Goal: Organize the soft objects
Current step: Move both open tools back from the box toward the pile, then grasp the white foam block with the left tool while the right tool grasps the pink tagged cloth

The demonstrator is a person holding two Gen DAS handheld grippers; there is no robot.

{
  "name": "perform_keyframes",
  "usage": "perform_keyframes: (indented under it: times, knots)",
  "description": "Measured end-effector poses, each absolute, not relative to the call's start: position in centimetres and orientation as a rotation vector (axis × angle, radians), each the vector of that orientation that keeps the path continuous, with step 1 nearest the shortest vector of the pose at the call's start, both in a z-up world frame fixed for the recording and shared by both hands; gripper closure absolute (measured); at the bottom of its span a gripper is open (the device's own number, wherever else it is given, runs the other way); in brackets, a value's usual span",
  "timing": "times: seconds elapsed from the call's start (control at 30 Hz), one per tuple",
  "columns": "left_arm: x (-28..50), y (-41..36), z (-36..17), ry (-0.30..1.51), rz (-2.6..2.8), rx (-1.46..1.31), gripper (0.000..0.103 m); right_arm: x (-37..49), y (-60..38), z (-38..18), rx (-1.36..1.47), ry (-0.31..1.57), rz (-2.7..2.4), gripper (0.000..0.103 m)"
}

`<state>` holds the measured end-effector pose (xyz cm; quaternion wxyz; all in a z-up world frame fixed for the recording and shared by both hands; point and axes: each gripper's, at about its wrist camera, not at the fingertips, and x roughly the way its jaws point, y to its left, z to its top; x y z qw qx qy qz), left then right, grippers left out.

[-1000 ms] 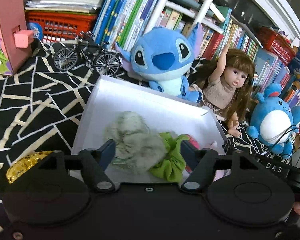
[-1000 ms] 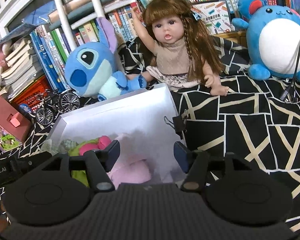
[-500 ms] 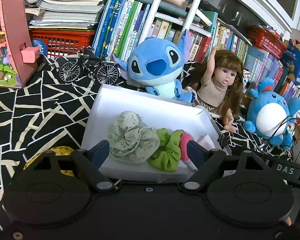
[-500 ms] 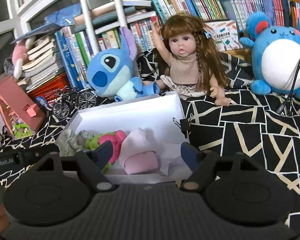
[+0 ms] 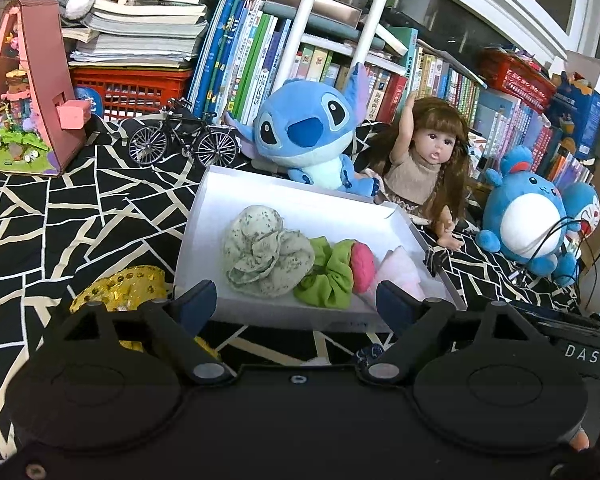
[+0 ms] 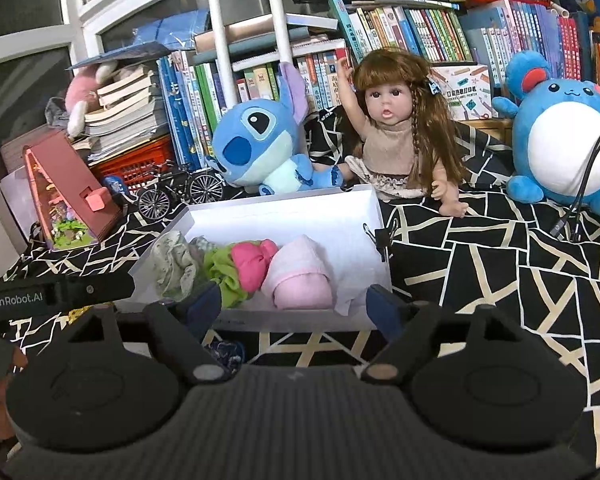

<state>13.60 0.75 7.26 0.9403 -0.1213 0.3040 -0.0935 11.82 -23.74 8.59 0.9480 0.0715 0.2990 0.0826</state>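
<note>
- Both grippers are held above the near edge of the white box (image 5: 204,216); the left gripper (image 5: 290,302) has its fingers spread wide with nothing between them, and the right gripper (image 6: 296,306) is likewise spread and empty.
- Four soft things are seen lined up along the near side of the box: a pale green speckled scrunchie (image 5: 266,256), a bright green scrunchie (image 5: 328,276), a hot-pink piece (image 5: 362,266) and a light pink piece (image 6: 300,280), each touching its neighbour.
- A gold sequinned item (image 5: 120,288) is seen outside the box, on the black patterned cloth (image 5: 60,216) just beside the box's left corner, partly hidden by the left gripper.
- A small dark blue patterned item (image 6: 226,352) lies on the cloth in front of the box; too little is shown to name it.
- These two are judged to be what is left to be put away.
- The sequinned item is expected to be light, limp and easily squashed, with a slicker surface than plain fabric, so a pinch across a bunched fold is judged safer than a grip on a single flat layer.
- A black clip (image 6: 382,236) is fixed on the box's right wall, and could be snagged.
</note>
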Motion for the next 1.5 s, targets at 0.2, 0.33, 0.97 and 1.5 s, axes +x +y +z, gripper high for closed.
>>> perform_keyframes:
  times: [0.2,0.33,0.97,1.5]
  knots:
    - [11.2,0.5,7.7,0.559,-0.178,-0.222,0.014,9.7,-23.8,8.3,0.114,0.586,0.178,0.015]
    - [9.9,0.3,7.6,0.558,-0.191,-0.207,0.013,8.3,-24.0,8.1,0.089,0.575,0.177,0.014]
    - [5.6,-0.9,5.8,0.526,-0.211,-0.134,0.010,3.8,-23.6,6.5,-0.003,0.527,0.237,0.000]
    - [4.4,-1.0,3.5,0.570,-0.221,-0.140,0.010,2.2,-23.5,4.3,-0.031,0.526,0.226,0.000]
